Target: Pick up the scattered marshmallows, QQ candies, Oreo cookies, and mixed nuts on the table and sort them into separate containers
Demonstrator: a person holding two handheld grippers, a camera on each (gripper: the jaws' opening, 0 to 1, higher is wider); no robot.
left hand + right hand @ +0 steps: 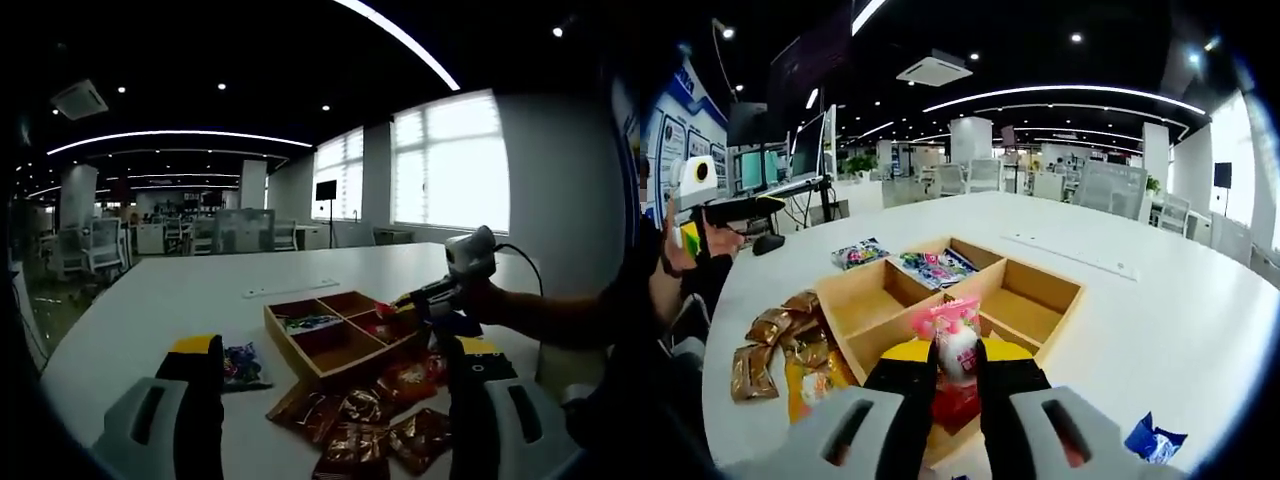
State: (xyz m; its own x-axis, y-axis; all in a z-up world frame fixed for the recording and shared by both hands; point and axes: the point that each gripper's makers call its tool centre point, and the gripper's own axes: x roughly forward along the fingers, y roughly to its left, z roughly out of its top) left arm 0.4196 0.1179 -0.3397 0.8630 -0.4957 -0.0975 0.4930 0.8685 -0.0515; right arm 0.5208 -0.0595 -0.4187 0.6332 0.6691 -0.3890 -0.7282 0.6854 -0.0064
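Right hand-held gripper (958,385) pinching pink-white candy packet (954,345) above four-compartment wooden tray (1035,275); left hand-held gripper (335,385) spread, empty. One compartment holding colourful packets (935,266); brown packets (775,345), blue packet (1155,438) still lying on white desk (1160,320).

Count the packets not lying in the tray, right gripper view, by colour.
brown packets: 4, overlapping, so approximate
orange packet: 1
blue packet: 1
multicolour packet: 1
pink packet, held in the right claw: 1
Total: 8

Open office, bright windows (450,165), perhaps desks.
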